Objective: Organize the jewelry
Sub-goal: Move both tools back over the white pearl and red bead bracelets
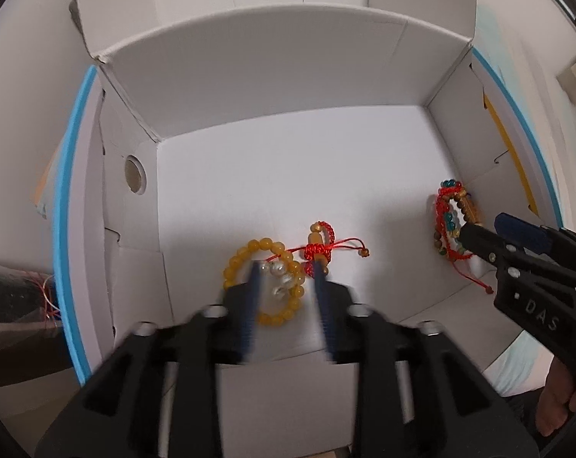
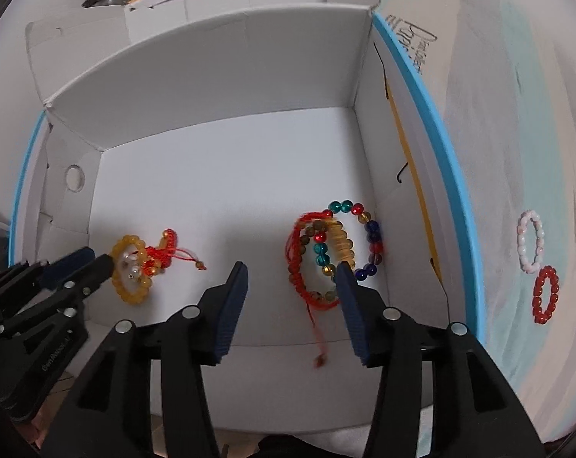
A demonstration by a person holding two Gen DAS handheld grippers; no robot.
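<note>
While both claws gape wide, yellow bead bracelet (image 1: 267,286) lies tangled with red knotted cord (image 1: 318,250) in white box (image 1: 288,152).

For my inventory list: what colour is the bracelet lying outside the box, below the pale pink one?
Red; the bead bracelet shows best in the right wrist view.

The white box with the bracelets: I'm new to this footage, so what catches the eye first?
Inside the white box, a yellow bead bracelet lies left with a red cord knot, and a multicolored bracelet pile lies right. Both open grippers, left and right, hang over them. Outside, a pink bracelet and red bracelet wait.
</note>
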